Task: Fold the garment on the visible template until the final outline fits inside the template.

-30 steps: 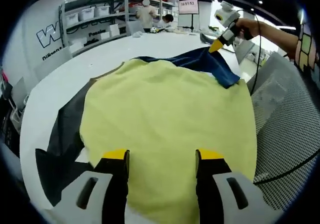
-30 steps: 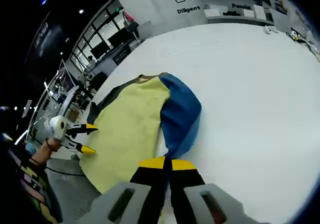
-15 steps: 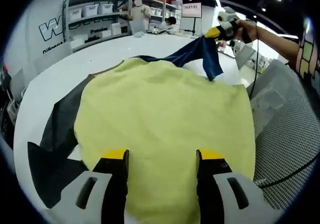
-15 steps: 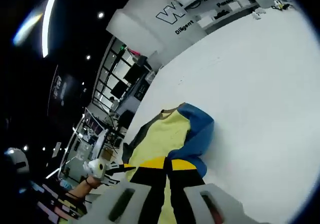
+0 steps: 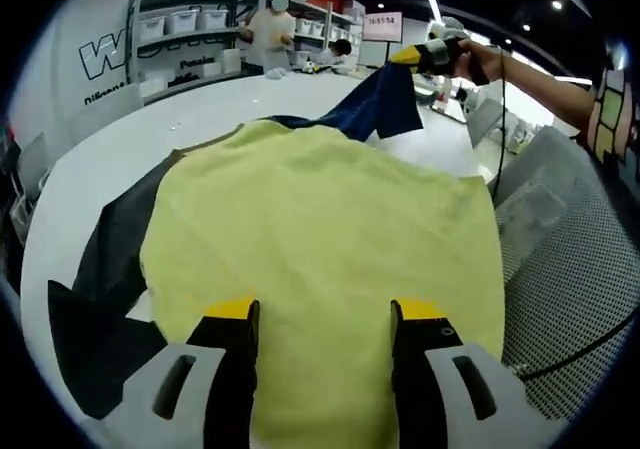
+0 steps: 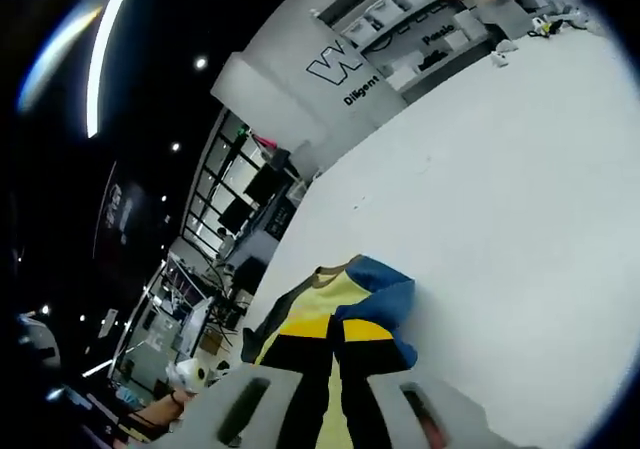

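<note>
A yellow garment (image 5: 320,229) with blue sleeves lies flat on a dark template sheet (image 5: 105,269) on the white table (image 5: 130,139). My left gripper (image 5: 327,314) is open, its jaws wide apart just above the garment's near hem. At the far right corner my right gripper (image 5: 425,54) holds one blue sleeve (image 5: 380,104) up off the table. In the right gripper view the jaws (image 6: 333,327) are shut on that blue sleeve (image 6: 385,304), with the yellow body (image 6: 315,304) hanging below and the left gripper (image 6: 185,374) small at lower left.
Shelves with white bins (image 5: 185,24) and people (image 5: 272,29) stand beyond the table's far edge. A grey perforated surface (image 5: 570,299) and a black cable (image 5: 500,139) lie to the right of the garment. Wide bare white tabletop (image 6: 500,219) stretches past the sleeve.
My right gripper has lifted the blue sleeve higher off the table and swung it inward over the garment's far edge. The left gripper has stayed open over the hem.
</note>
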